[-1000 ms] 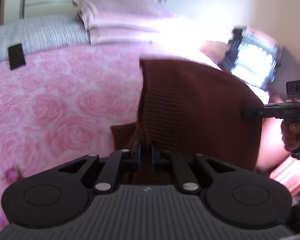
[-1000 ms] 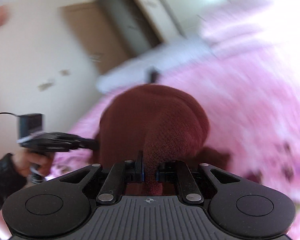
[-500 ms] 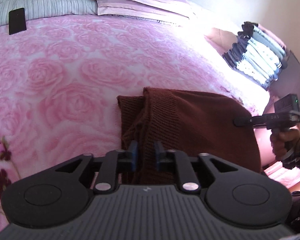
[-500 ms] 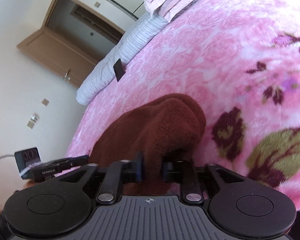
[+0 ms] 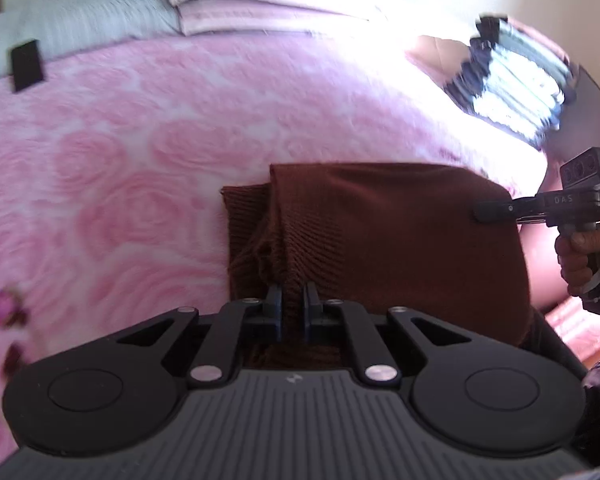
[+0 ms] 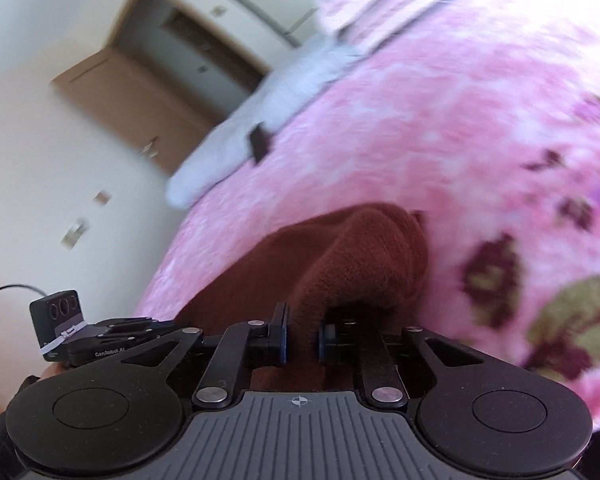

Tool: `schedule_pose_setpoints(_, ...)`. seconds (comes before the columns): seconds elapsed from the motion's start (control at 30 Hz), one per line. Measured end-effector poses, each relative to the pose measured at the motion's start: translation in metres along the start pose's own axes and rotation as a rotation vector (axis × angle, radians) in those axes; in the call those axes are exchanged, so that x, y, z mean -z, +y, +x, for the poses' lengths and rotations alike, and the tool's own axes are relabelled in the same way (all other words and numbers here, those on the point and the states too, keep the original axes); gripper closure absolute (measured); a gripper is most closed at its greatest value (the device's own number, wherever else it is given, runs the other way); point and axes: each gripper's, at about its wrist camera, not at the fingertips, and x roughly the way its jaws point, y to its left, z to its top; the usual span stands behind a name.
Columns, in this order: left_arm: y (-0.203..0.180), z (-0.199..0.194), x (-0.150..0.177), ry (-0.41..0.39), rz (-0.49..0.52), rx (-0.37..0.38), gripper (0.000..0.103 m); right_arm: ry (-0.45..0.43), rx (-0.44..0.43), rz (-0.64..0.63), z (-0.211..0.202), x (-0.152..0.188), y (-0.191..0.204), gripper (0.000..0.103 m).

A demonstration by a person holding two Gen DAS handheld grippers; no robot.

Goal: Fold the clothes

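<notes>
**A:** Gripping what, exactly?

**B:** Both tools pinch the same dark brown ribbed-knit sweater [image 5: 400, 240]. The left gripper [image 5: 291, 312] has its fingers clamped on a bunched ridge of knit at the sweater's near edge. The right gripper [image 6: 302, 340] squeezes a thick fold of the same cloth between its blue-edged pads.

**A:** Where does the sweater lie?

**B:** On a pink fleece blanket printed with roses [image 5: 140, 160], near the bed's edge, folded into a rough rectangle with a second layer showing at its left side.

**A:** Anything else nearby?

**B:** A small black flat rectangular object [image 5: 27, 65] rests far off where the blanket meets a grey striped cover [image 5: 92, 24]. Folded pale pink bedding [image 5: 252, 4] sits beyond, and a blurred stack of folded dark and light clothes [image 5: 516, 92] lies to the right.
</notes>
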Motion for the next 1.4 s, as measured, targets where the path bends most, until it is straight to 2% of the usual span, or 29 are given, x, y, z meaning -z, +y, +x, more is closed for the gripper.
schedule_pose_setpoints(0.13, 0.009, -0.01, 0.025, 0.002, -0.079, -0.029, 0.096, 0.069, -0.002, -0.037, 0.02, 0.005, 0.002, 0.09)
schedule_pose_setpoints(0.2, 0.017, -0.005, 0.029, -0.002, -0.126, -0.022, 0.096, 0.081, 0.016, -0.001, 0.029, 0.006, -0.009, 0.089)
schedule_pose_setpoints(0.3, 0.015, -0.001, 0.024, -0.011, -0.117, -0.026, 0.096, 0.058, 0.011, 0.049, 0.028, 0.001, -0.017, 0.089)
schedule_pose_setpoints(0.47, 0.006, -0.002, 0.022, -0.019, -0.084, -0.052, 0.096, -0.034, 0.037, 0.018, 0.012, -0.012, -0.015, 0.09)
schedule_pose_setpoints(0.6, 0.001, -0.001, 0.021, -0.023, -0.067, -0.071, 0.097, -0.037, 0.088, -0.012, 0.017, -0.015, -0.02, 0.09)
schedule_pose_setpoints(0.67, 0.002, 0.004, 0.022, -0.022, -0.082, -0.078, 0.097, -0.006, 0.104, 0.018, 0.025, -0.015, -0.034, 0.09)
schedule_pose_setpoints(0.7, 0.001, 0.005, 0.021, -0.023, -0.081, -0.084, 0.097, -0.023, 0.105, 0.011, 0.021, -0.018, -0.033, 0.09)
schedule_pose_setpoints(0.73, -0.001, 0.004, 0.019, -0.025, -0.066, -0.092, 0.097, -0.043, 0.106, 0.001, 0.017, -0.021, -0.03, 0.09)
schedule_pose_setpoints(0.8, -0.006, 0.004, 0.017, -0.016, -0.034, -0.102, 0.097, -0.107, 0.094, -0.169, 0.005, -0.025, -0.006, 0.09)
schedule_pose_setpoints(0.87, -0.005, 0.008, 0.016, 0.0, -0.021, -0.107, 0.096, -0.1, 0.139, -0.228, 0.007, -0.023, -0.001, 0.089)
schedule_pose_setpoints(0.93, -0.003, 0.01, 0.016, 0.005, -0.028, -0.102, 0.095, -0.018, 0.198, -0.144, 0.02, -0.02, -0.023, 0.089)
schedule_pose_setpoints(1.0, -0.004, 0.008, 0.015, 0.007, -0.031, -0.109, 0.094, -0.026, 0.175, -0.025, 0.019, -0.016, -0.042, 0.088)
schedule_pose_setpoints(1.03, -0.006, 0.006, 0.016, 0.007, -0.026, -0.117, 0.093, -0.04, 0.183, -0.022, 0.015, -0.014, -0.04, 0.087)
schedule_pose_setpoints(1.1, -0.009, 0.0, 0.017, 0.004, -0.016, -0.136, 0.093, -0.081, 0.222, -0.063, 0.005, -0.012, -0.03, 0.075)
schedule_pose_setpoints(1.13, -0.01, -0.003, 0.018, 0.001, -0.015, -0.144, 0.093, -0.104, 0.247, -0.063, -0.001, -0.011, -0.027, 0.054)
schedule_pose_setpoints(1.17, -0.012, -0.008, 0.019, -0.005, -0.012, -0.156, 0.093, -0.127, 0.273, -0.06, -0.008, -0.01, -0.025, 0.042)
schedule_pose_setpoints(1.23, -0.019, -0.018, 0.021, -0.019, 0.007, -0.188, 0.092, -0.162, 0.301, -0.045, -0.024, -0.006, -0.026, 0.042)
schedule_pose_setpoints(1.33, -0.04, -0.036, 0.027, -0.041, 0.112, -0.243, 0.09, -0.167, 0.253, -0.027, -0.043, 0.004, -0.026, 0.041)
schedule_pose_setpoints(1.37, -0.05, -0.041, 0.029, -0.047, 0.166, -0.258, 0.087, -0.155, 0.224, -0.032, -0.045, 0.008, -0.022, 0.041)
schedule_pose_setpoints(1.4, -0.063, -0.044, 0.033, -0.052, 0.242, -0.277, 0.077, -0.138, 0.203, -0.037, -0.046, 0.015, -0.019, 0.041)
